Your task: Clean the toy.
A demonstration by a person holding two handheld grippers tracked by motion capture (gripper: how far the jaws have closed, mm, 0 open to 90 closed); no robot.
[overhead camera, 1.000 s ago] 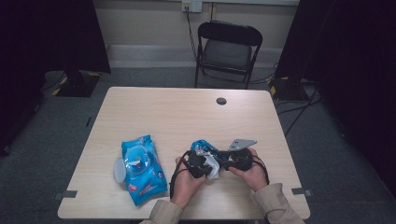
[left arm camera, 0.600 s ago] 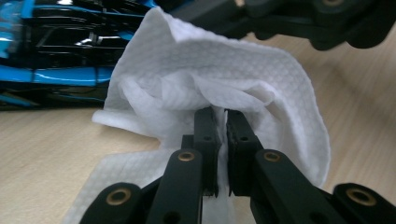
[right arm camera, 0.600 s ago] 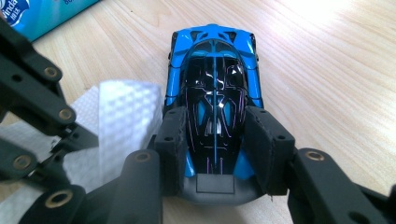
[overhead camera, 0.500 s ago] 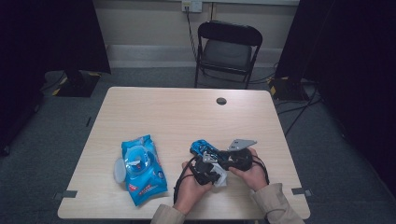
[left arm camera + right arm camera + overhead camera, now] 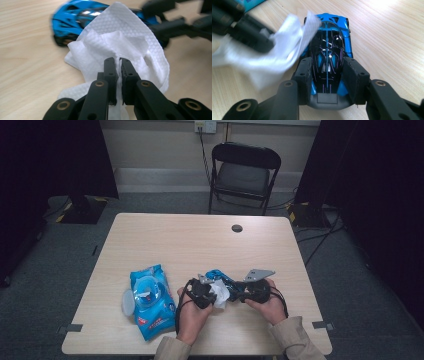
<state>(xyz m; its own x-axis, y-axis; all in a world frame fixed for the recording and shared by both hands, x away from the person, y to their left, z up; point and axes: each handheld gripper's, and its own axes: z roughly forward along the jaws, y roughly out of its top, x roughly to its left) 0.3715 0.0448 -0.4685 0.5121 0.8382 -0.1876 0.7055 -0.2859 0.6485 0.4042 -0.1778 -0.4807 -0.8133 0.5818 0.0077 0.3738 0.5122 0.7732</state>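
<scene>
A blue and black toy car [image 5: 327,45] lies on the wooden table, and my right gripper [image 5: 328,75] is shut on its rear sides. The same toy car [image 5: 218,275] sits between both hands near the table's front. My left gripper [image 5: 119,62] is shut on a white wet wipe [image 5: 117,40], which drapes over the toy car [image 5: 72,17] just beyond it. In the right gripper view the wipe [image 5: 287,50] hangs against the car's left flank. From above, the left gripper [image 5: 209,292] and the right gripper [image 5: 239,292] face each other with the wipe [image 5: 220,292] bunched between them.
A blue pack of wet wipes [image 5: 150,300] with its round lid open lies at the front left of the table [image 5: 175,240]. A black folding chair [image 5: 245,175] stands behind the far edge. A dark cable hole [image 5: 237,228] marks the tabletop.
The left hand has shifted the wipe along the car, first back toward the person, then left again. The right hand and the car have stayed where they were.
</scene>
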